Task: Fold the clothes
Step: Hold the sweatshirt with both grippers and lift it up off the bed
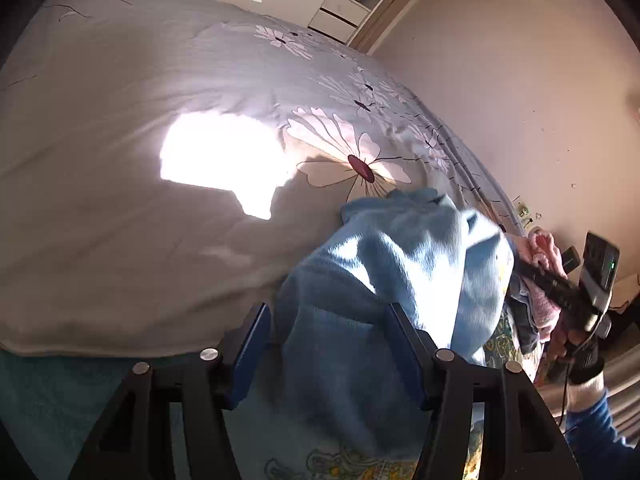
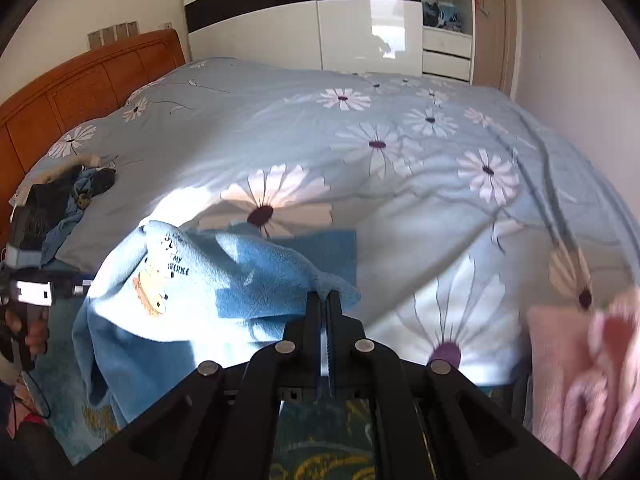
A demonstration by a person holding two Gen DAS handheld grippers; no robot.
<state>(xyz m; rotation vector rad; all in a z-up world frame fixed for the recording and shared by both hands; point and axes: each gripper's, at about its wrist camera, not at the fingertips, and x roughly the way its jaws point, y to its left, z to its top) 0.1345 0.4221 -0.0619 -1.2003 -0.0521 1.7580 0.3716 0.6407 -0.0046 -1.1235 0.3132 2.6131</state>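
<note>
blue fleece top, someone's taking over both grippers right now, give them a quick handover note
Right gripper: shut on an edge of the blue fleece top, holding it lifted above the floral duvet.
Left gripper: jaws open, the top's fabric draped between them, not clamped.
Pink fleece garment waits at the right.
Done: top picked up. Left: lay it flat and fold it, then the pink one.

Dark lettering reading "MY" and "LIFESTYLE," its first letters creased, runs beside a cartoon figure printed on the blue garment (image 2: 168, 280); other words there stay illegible.
</note>
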